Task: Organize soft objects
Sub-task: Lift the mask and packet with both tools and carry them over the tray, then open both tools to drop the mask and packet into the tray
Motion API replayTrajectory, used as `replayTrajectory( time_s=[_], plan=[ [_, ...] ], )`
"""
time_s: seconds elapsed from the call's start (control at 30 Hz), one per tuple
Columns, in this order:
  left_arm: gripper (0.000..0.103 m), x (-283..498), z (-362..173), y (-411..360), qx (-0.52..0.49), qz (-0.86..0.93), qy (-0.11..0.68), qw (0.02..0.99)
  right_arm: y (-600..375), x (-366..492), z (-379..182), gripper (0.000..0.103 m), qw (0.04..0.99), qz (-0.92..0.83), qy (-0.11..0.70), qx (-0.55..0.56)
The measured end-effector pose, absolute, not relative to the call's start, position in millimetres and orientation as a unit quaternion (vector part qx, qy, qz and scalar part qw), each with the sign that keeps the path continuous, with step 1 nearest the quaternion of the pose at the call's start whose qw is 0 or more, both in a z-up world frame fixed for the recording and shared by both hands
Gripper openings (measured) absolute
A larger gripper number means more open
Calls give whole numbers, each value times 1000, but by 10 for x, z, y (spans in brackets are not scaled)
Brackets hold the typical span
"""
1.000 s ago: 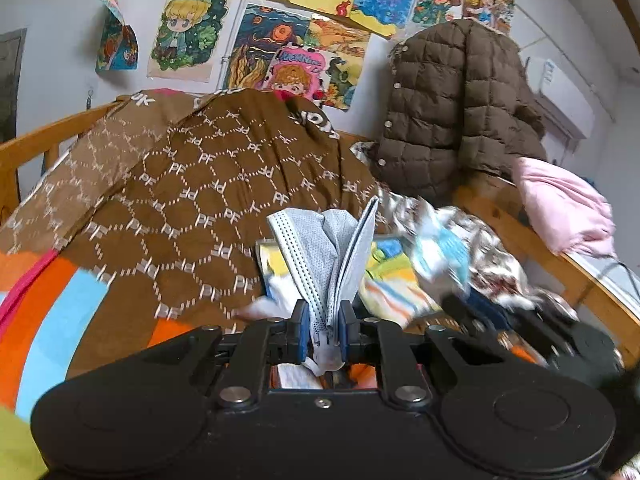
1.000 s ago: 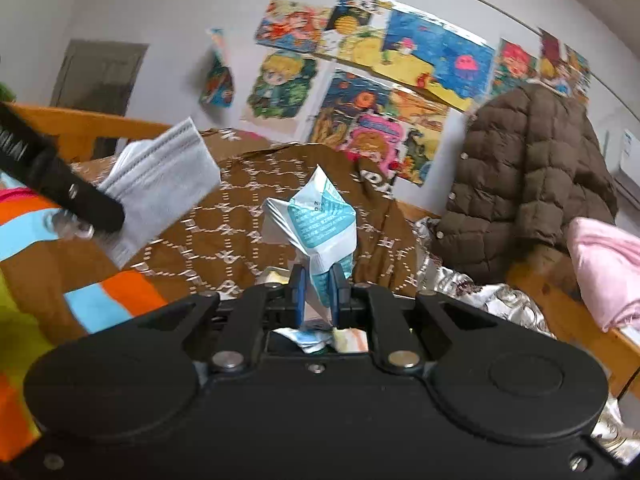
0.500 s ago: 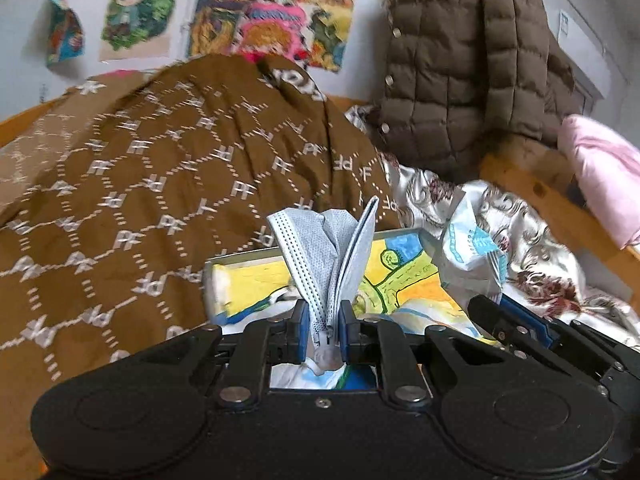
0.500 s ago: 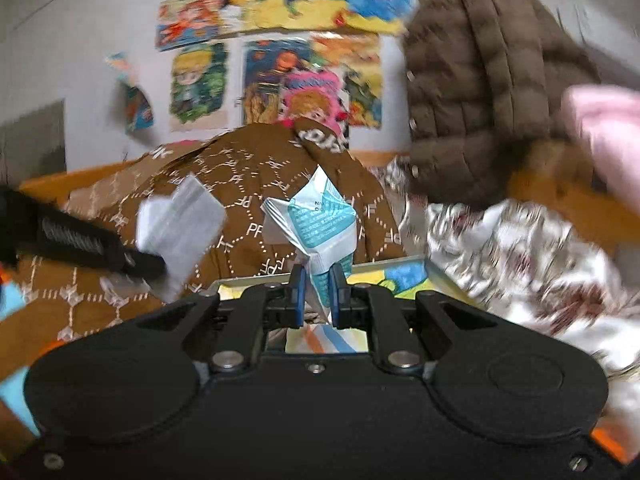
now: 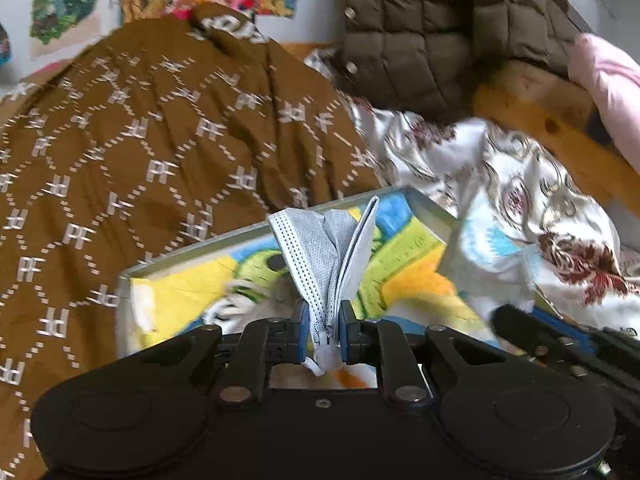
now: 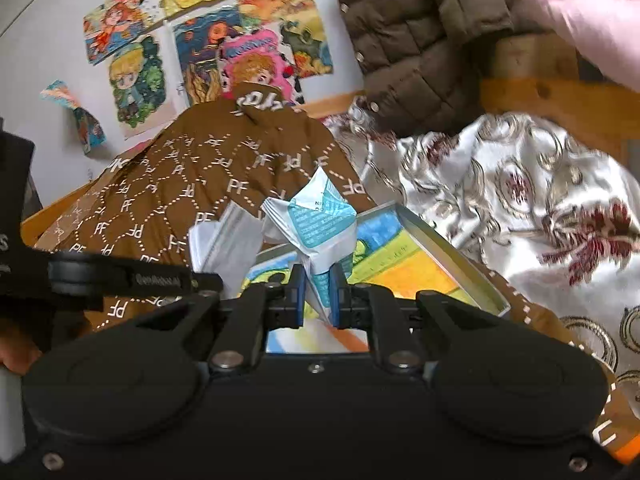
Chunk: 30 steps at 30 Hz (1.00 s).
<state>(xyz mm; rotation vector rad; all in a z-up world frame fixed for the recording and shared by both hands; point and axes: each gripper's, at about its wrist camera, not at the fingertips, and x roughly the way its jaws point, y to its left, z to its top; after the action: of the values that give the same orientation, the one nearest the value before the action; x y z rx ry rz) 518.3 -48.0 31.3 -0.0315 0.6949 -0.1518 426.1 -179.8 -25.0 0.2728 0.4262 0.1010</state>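
The left tongs (image 5: 323, 322) are clamping a crumpled grey face mask (image 5: 326, 256) between nearly closed blue pads, the mask fanning upward from the narrow gap and a white scrap of it hanging below the pads. The right tongs (image 6: 317, 294) are gripping a white and teal packet (image 6: 320, 224) in the same way, their pads pressed against its lower fold while its printed upper part is standing upright above them. Both held things are hovering over a shallow grey tray (image 5: 430, 204) lined with a bright yellow, green and blue picture, which is lying on the bed. A brown quilted blanket (image 5: 152, 152) with a white diamond and letter pattern is covering the bed to the left of and behind the tray, touching its far and left rims. A silvery floral fabric (image 6: 520, 200) is lying bunched against the tray's right rim. In the left wrist view the right tongs are entering at the lower right, with the packet showing as a blurred white and blue shape above the tray's right edge. In the right wrist view the left tongs are reaching in from the left, the mask showing just beside the packet. A brown padded jacket (image 5: 440, 28) is hanging over the wooden bed frame (image 5: 532, 112) at the far right, with a pink cloth (image 6: 588, 16) beside it. Colourful drawings (image 6: 208, 40) are covering the wall behind the bed.
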Motion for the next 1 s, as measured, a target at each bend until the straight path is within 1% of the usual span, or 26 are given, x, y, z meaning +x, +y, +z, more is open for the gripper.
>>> replayTrajectory(
  time_s=[0.1,0.2,0.27,0.3,0.37,0.4,0.43,0.5,0.53,0.57,0.7,0.83,0.87,1.0],
  plan=[
    [17,5228,247,-570,-26,-79,361,929,-1905,4370,-415,7,962,48,225,145],
    [21,5224,236,-609,-32,-78,365,927,-2029,4292,-518,8,960,32,232,151],
    [24,5203,253,-598,-32,-75,363,928,-2099,4291,-549,12,960,25,232,158],
    [27,5191,266,-587,-31,-73,363,929,-2098,4268,-536,14,960,23,231,159],
    [29,5163,303,-560,-31,-70,360,930,-2102,4226,-526,22,959,25,231,164],
    [34,5151,324,-544,-32,-70,360,930,-2093,4218,-508,22,958,27,231,165],
    [36,5137,342,-531,-33,-67,358,931,-2099,4225,-502,23,959,29,230,166],
    [46,5099,382,-509,-35,-64,354,932,-2085,4212,-420,30,959,31,226,165],
    [48,5081,401,-500,-36,-63,352,933,-2096,4198,-377,36,960,32,224,166],
    [52,5061,421,-494,-37,-62,351,934,-2086,4170,-333,38,961,34,221,166],
    [58,4971,516,-453,-46,-50,344,936,-2048,3971,-152,45,963,36,212,161],
    [63,4779,673,-378,-51,-44,325,943,-2073,3827,-21,57,964,34,204,165],
    [66,4715,722,-357,-50,-44,317,946,-2084,3787,11,60,965,35,200,168],
    [70,4398,965,-237,-56,-40,282,957,-2115,3576,181,65,966,42,186,173]
  ],
)
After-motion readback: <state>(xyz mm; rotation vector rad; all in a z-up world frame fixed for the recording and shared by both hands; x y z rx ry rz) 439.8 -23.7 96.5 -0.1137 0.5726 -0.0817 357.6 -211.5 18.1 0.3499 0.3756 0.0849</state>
